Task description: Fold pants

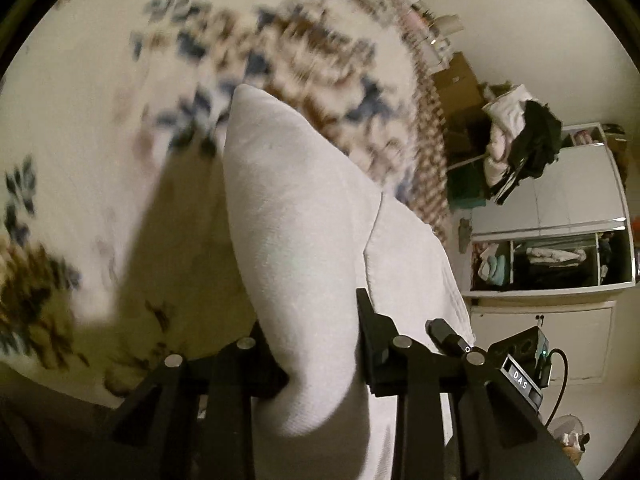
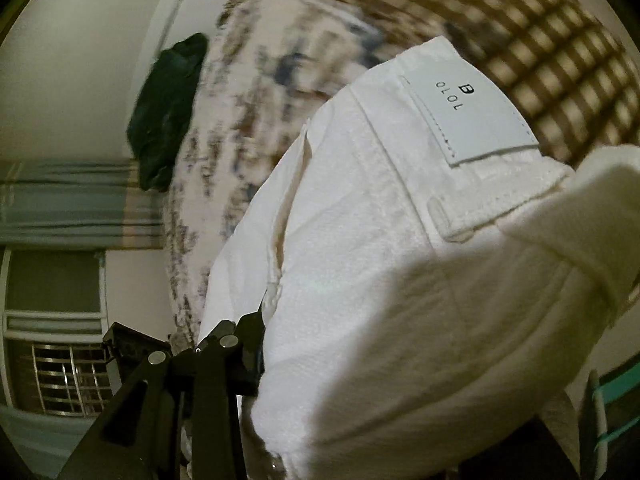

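White pants point(image 1: 288, 216) hang from my left gripper point(image 1: 320, 364), which is shut on a thick fold of the fabric and holds it above the patterned bedspread point(image 1: 100, 100). In the right wrist view the pants point(image 2: 380, 280) fill the frame, with the waistband and a white brand label point(image 2: 468, 112) toward the top. My right gripper point(image 2: 256, 360) is at the pants' left edge; the cloth covers one finger, and the visible finger point(image 2: 236, 344) presses against the fabric. The scene is motion-blurred.
The bed has a floral cover and a checked border point(image 2: 540, 60). A dark garment point(image 2: 168, 112) lies at the bed's edge. A wardrobe with open shelves point(image 1: 552, 256), boxes point(image 1: 460, 88) and a clothes pile point(image 1: 520, 136) stand at the right. A window with bars point(image 2: 68, 376) is at the left.
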